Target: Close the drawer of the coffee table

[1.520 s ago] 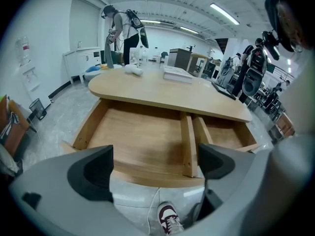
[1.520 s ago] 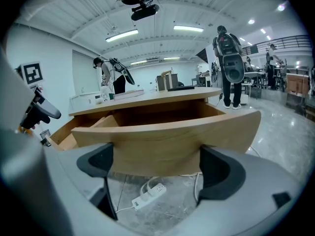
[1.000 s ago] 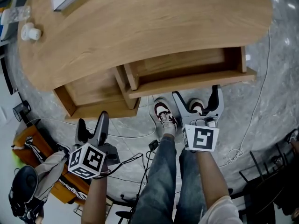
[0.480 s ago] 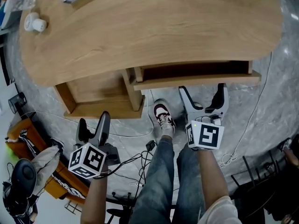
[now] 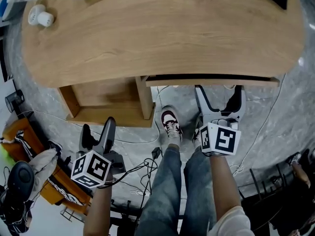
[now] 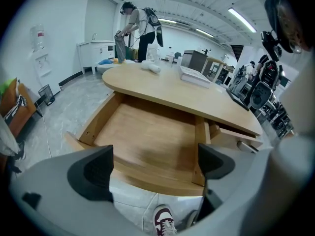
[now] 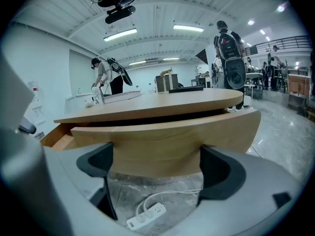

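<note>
A broad wooden bench [image 5: 162,28] is filling the upper half of the head view. Its right-hand drawer [image 5: 216,80] is sitting almost flush under the top at centre right, with only a dark slit showing. A second drawer [image 5: 106,100] is standing wide open at centre left. The curved drawer front is looking like stiff, solid wood, probably sliding on runners. A flat, steady push at mid-panel seems to be suiting it better than a pinch, since pushing off-centre is risking a skewed, binding drawer. The right gripper [image 5: 220,93], jaws spread and clamping nothing, is facing that front closely; contact cannot be confirmed. The left gripper [image 5: 97,132], also spread and empty, is hovering at lower left, apart from the open drawer. A white power strip [image 7: 146,215] is lying on the floor below.
</note>
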The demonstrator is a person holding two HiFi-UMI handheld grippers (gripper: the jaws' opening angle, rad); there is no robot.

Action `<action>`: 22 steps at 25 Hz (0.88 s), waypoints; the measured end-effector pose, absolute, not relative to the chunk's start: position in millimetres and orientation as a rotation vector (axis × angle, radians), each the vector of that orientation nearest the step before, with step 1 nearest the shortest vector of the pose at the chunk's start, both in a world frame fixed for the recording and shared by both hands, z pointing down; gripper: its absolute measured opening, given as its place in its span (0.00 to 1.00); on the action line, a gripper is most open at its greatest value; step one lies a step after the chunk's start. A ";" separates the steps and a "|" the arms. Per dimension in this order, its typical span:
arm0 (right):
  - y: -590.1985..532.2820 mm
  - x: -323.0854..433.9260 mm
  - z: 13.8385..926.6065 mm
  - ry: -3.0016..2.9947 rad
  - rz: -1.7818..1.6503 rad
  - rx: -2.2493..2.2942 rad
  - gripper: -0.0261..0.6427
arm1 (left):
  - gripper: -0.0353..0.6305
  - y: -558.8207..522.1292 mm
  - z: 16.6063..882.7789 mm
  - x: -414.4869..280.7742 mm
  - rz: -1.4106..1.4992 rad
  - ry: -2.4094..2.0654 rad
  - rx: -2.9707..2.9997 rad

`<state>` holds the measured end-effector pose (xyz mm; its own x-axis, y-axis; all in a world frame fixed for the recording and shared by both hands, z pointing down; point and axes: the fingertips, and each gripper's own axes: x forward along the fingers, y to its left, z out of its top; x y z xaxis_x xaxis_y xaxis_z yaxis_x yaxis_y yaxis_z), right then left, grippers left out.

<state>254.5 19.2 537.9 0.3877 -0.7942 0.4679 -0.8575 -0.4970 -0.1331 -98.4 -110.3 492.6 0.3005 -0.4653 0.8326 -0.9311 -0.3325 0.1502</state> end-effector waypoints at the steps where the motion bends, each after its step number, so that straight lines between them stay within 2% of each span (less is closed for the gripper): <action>1: 17.5 256.7 537.5 -1.501 0.734 2.506 0.87 | 0.86 -109.6 492.6 -98.5 0.920 -1.244 1.920; 22: -25.0 284.7 541.0 -1.492 0.725 2.521 0.88 | 0.86 -115.1 495.5 -121.8 0.877 -1.300 1.871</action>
<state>284.7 -25.0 541.0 0.3981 -0.7930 0.4611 -0.8523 -0.5056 -0.1337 -121.8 -115.1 495.5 0.2719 -0.4887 0.8290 -0.9516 -0.2647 0.1561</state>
